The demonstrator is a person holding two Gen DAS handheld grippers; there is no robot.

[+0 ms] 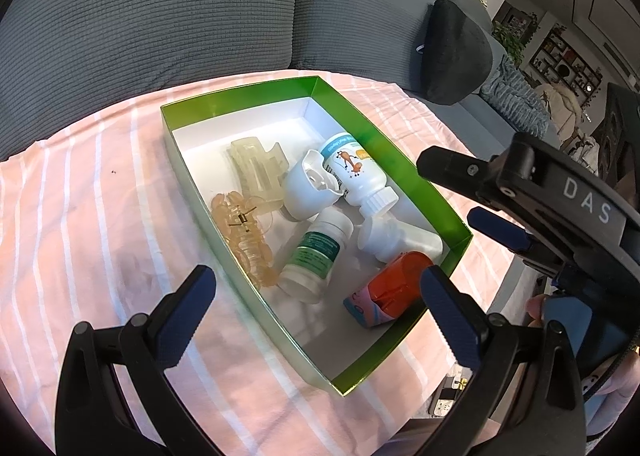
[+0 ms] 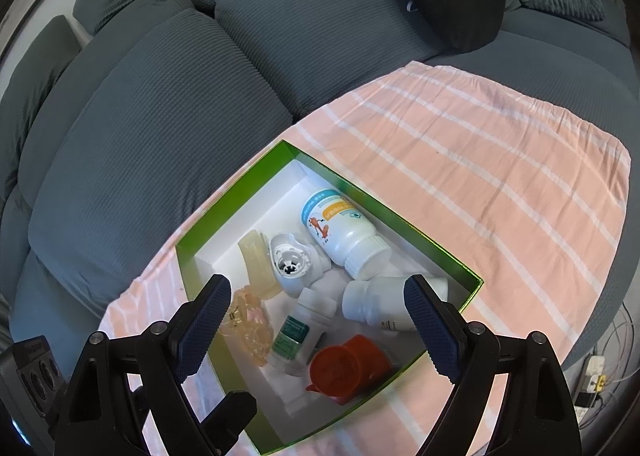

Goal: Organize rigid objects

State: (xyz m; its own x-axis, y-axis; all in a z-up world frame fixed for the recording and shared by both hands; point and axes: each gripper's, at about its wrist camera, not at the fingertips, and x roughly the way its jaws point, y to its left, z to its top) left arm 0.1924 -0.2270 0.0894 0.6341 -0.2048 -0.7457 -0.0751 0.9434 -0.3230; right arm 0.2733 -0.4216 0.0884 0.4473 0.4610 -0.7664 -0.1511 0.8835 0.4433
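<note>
A green box [image 1: 352, 123] with a white floor lies on a pink striped cloth [image 1: 80, 215]. It holds a white bottle with a cartoon label [image 1: 352, 171], a white cap piece [image 1: 308, 191], a green-labelled bottle [image 1: 316, 252], a plain white bottle [image 1: 400, 240], an orange cup [image 1: 396, 288] and two translucent hair claws [image 1: 260, 167]. My left gripper [image 1: 316, 316] is open and empty over the box's near end. My right gripper [image 2: 316, 328] is open and empty above the box [image 2: 400, 223]; its open fingers [image 1: 452, 165] also show at the right of the left wrist view.
A grey-blue sofa [image 1: 160, 15] with a black cushion [image 1: 452, 51] runs behind the cloth. A power strip [image 2: 592, 376] and cables lie on the floor at the right. The pink cloth [image 2: 500, 175] extends right of the box.
</note>
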